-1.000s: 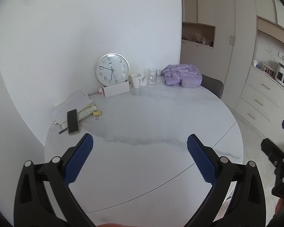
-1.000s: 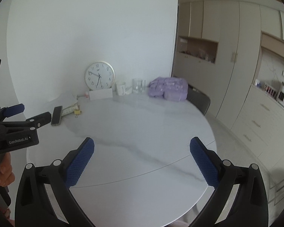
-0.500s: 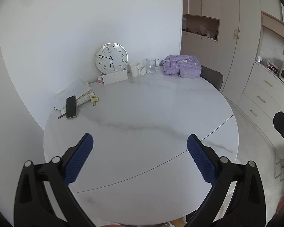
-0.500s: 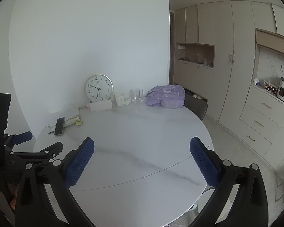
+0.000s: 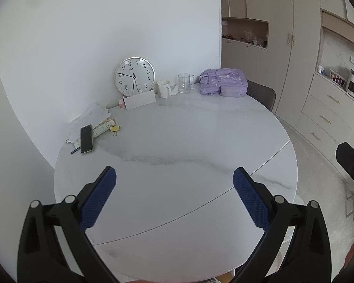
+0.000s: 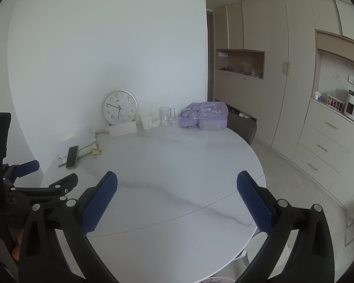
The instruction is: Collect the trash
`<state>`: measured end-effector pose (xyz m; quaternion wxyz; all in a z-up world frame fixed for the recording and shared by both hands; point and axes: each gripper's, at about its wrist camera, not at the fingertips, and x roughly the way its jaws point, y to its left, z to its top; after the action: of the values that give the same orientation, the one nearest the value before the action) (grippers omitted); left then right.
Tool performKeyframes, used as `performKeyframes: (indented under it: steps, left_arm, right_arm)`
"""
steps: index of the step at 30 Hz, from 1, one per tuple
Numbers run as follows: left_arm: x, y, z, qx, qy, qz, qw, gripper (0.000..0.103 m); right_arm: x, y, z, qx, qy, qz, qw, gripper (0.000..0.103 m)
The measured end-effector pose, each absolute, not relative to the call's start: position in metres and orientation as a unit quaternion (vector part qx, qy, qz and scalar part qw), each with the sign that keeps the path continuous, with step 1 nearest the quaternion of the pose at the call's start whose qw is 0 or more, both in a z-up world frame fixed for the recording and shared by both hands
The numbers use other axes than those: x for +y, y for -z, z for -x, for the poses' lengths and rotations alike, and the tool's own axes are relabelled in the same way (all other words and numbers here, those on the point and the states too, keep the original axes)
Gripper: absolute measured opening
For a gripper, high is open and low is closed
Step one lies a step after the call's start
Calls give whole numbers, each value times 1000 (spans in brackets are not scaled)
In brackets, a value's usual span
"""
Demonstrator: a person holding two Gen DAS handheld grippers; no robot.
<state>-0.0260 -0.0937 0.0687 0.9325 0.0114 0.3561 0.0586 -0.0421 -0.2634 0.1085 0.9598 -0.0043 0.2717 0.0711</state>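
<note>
My left gripper [image 5: 174, 176] is open and empty, held above the near edge of a round white marble table [image 5: 188, 146]. My right gripper [image 6: 177, 181] is also open and empty, above the same table's [image 6: 177, 165] near right part. The left gripper also shows at the left edge of the right wrist view [image 6: 47, 176]. A small crumpled white paper [image 5: 174, 89] lies between the white cup and the glass mug at the back. I see no trash bin.
Against the wall stand a clock [image 5: 134, 76], a white card [image 5: 140, 101], a white cup [image 5: 164, 89], a glass mug [image 5: 185, 83] and a purple bag [image 5: 223, 82]. Papers with a phone [image 5: 86, 138] lie at the left. A chair [image 5: 262, 94] and cabinets [image 5: 330, 108] are on the right.
Both grippers have pulled back and risen from the table, so more of the tabletop and floor shows. Both stay open and empty.
</note>
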Motion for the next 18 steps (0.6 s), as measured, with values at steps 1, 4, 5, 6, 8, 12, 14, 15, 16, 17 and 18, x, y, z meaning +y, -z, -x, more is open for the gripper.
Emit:
performKeyframes:
  steps: [1,4,5,6,8,12,14,15,16,17,18]
  left_arm:
    - [-93,-69,26,355,-57,-10,933,95]
    - [-91,-70,24,354,-54,-9,933,95]
    - [-90,-71,24,353,-54,-9,934,95]
    - [-89,-71,24,351,-54,-9,935,95]
    - [-88,-72,23,350,-53,-10,935,95]
    - [-84,-73,22,351,-48,-8,935,95]
    - [-83,-73,22,350,-47,-8,936,95]
    - [-83,-73,23,349,-46,-9,936,95]
    - [-83,-73,23,349,-46,-10,936,95]
    - [-83,-74,23,349,-45,-11,936,95]
    - [-83,-74,24,349,-45,-11,936,95]
  right_arm:
    - [-263,-108,43,271,-69,4,960,101]
    - [-261,-109,42,271,-67,4,960,101]
    - [-260,-110,42,271,-66,5,960,101]
    - [-260,-109,42,271,-65,6,961,101]
    - [-259,-109,42,271,-62,6,960,101]
    - [-258,-109,41,273,-59,6,960,101]
    - [-257,-109,42,273,-58,6,960,101]
    - [-257,-110,42,272,-57,5,961,101]
    - [-256,-110,42,272,-56,5,961,101]
    - [-256,-111,43,271,-56,5,961,101]
    - [-256,-111,43,270,-56,5,961,101]
